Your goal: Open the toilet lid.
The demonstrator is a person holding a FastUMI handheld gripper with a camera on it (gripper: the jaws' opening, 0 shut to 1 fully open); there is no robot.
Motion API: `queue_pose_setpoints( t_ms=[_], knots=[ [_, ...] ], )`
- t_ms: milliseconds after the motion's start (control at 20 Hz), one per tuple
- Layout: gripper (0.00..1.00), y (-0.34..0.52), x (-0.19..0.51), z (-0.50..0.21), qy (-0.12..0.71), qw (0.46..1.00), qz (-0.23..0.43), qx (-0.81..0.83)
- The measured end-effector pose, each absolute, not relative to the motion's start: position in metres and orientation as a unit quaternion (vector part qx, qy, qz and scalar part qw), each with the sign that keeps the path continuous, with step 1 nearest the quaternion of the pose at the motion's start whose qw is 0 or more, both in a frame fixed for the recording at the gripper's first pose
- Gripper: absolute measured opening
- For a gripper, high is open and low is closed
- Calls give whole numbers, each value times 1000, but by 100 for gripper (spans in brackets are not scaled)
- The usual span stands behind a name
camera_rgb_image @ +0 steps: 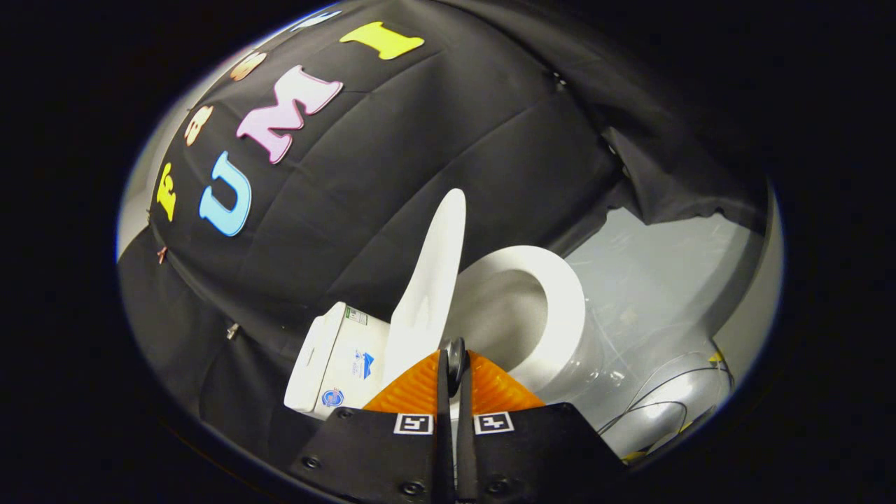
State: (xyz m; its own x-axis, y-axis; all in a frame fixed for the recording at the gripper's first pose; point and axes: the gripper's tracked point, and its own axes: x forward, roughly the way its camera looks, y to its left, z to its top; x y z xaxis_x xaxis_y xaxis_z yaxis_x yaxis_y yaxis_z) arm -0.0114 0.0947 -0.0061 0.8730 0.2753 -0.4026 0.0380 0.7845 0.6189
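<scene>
Lid (432, 280): raised near upright beside the tank (336, 360), seat (553, 308) and bowl bared to its right; hand-held gripper (453, 364) fingers nearly together, seemingly pinching the lid's near edge to steady it.

No text is legible. The white ceramic toilet tank (336, 360) carries three small stickers, too small to read; each finger (483, 423) of the tool (453, 364) bears a square black-and-white marker.
</scene>
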Motion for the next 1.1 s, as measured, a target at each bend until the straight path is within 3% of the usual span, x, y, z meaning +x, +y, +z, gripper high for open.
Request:
queue_pose_setpoints(
  t_ms=[1100],
  knots=[
    [7, 221, -26, 116, 199, 966, 23, 165]
  ],
)
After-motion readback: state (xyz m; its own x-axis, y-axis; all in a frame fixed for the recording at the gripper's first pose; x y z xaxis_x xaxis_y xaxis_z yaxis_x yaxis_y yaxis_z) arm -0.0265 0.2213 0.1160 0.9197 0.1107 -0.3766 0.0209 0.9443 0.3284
